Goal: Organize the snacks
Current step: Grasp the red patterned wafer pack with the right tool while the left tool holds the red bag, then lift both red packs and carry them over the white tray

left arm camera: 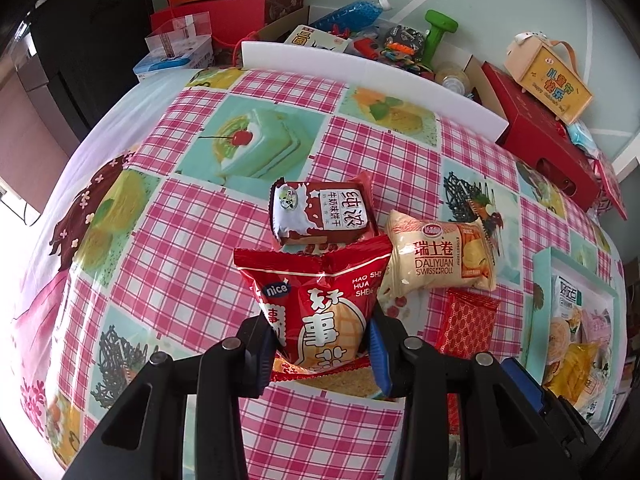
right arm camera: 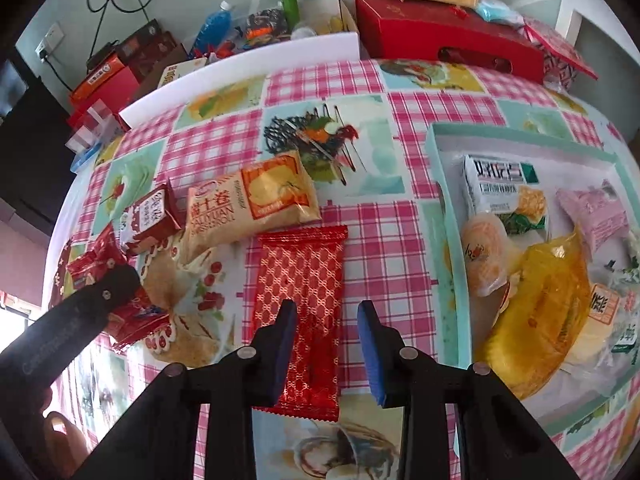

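My left gripper (left arm camera: 320,344) is shut on a red peanut snack bag (left arm camera: 320,300), its blue pads pressing both sides; the bag also shows in the right wrist view (right arm camera: 100,268) at the left. Beyond it lie a brown-and-white biscuit pack (left arm camera: 322,212) and a beige Swiss roll pack (left arm camera: 436,256). My right gripper (right arm camera: 328,344) is open, its fingers on either side of a red patterned wafer pack (right arm camera: 304,304) lying flat on the tablecloth. A teal tray (right arm camera: 444,216) at the right holds several snack packs.
A white foam board (left arm camera: 360,68) stands along the table's far edge. Behind it are red gift boxes (right arm camera: 448,36), a yellow gift box (left arm camera: 556,84), a blue bottle (left arm camera: 348,14), a green dumbbell (left arm camera: 438,28) and toys.
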`<act>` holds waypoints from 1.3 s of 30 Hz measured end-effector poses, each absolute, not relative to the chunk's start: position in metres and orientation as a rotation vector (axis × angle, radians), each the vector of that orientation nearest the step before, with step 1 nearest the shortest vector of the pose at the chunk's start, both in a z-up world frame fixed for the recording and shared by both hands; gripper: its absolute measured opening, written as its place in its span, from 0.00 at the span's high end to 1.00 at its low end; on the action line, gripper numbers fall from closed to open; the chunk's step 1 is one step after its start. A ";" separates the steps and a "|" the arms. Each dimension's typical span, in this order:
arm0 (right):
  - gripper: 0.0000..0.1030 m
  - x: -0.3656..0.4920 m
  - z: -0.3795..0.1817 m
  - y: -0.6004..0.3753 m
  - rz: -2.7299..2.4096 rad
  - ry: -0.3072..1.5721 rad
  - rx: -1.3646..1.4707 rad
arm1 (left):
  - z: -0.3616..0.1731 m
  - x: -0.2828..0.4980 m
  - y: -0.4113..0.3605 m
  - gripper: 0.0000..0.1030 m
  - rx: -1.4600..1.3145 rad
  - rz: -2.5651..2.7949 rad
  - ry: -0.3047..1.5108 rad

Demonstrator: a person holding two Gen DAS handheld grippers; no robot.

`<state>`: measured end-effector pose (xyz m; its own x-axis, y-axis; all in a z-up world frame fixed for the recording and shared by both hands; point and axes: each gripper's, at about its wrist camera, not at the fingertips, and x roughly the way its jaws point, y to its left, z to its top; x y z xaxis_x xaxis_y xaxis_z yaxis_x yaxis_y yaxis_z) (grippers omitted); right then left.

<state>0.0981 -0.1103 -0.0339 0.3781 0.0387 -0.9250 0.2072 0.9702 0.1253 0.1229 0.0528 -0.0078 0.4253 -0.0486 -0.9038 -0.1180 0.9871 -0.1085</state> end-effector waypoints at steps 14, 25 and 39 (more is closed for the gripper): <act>0.41 0.102 -0.055 -0.087 -0.054 1.217 0.166 | -0.014 0.120 0.054 0.60 -0.163 0.068 1.153; 0.41 0.103 -0.062 -0.082 -0.125 1.225 0.054 | -0.017 0.121 0.053 0.60 -0.160 0.076 1.160; 0.54 0.103 -0.056 -0.085 -0.087 1.206 0.092 | -0.015 0.120 0.048 0.60 -0.135 0.079 1.151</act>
